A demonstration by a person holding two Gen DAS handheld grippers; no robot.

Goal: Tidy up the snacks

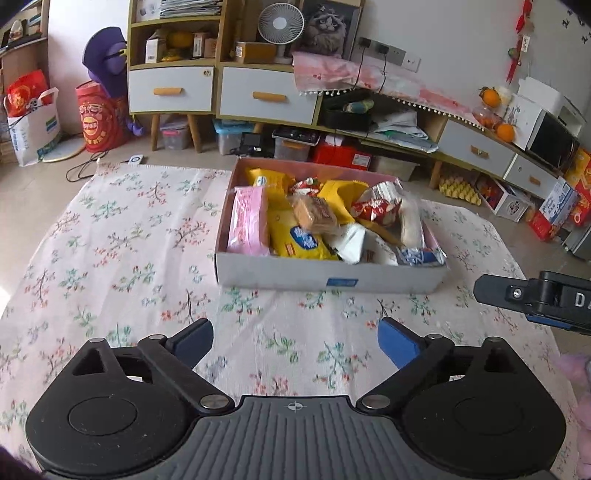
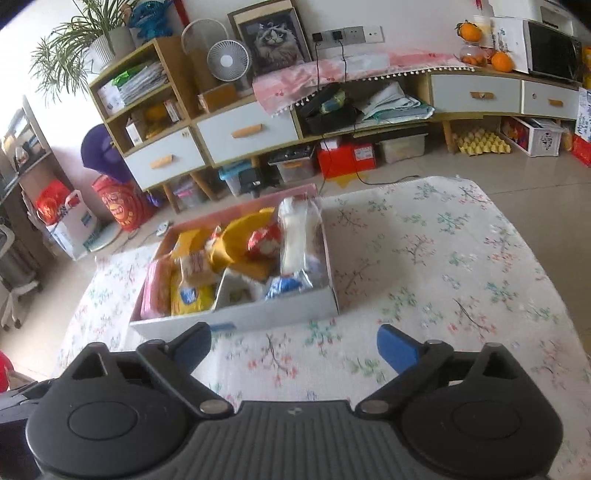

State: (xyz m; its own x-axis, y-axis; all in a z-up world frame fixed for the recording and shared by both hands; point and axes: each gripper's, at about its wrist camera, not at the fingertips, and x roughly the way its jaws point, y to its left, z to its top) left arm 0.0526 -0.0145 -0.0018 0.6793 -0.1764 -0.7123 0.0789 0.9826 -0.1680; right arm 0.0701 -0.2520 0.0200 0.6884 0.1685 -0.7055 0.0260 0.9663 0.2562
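Observation:
A shallow white cardboard box (image 1: 280,275) sits on the floral tablecloth (image 1: 129,258), full of snack packs: a pink pack (image 1: 249,221), yellow packs (image 1: 301,240), a red-and-white pack (image 1: 376,205) and a clear pack of white cakes (image 1: 412,221). The box also shows in the right wrist view (image 2: 277,314), with the clear pack (image 2: 295,236) at its right side. My left gripper (image 1: 295,341) is open and empty, hovering in front of the box. My right gripper (image 2: 293,345) is open and empty, near the box's front right corner; part of it shows at the right of the left wrist view (image 1: 535,297).
Behind the table stand wooden cabinets with white drawers (image 1: 170,90), storage boxes on the floor (image 1: 343,153), a fan (image 1: 280,24) and red bags (image 1: 98,118). The tablecloth spreads to the left (image 1: 110,240) and right (image 2: 461,266) of the box.

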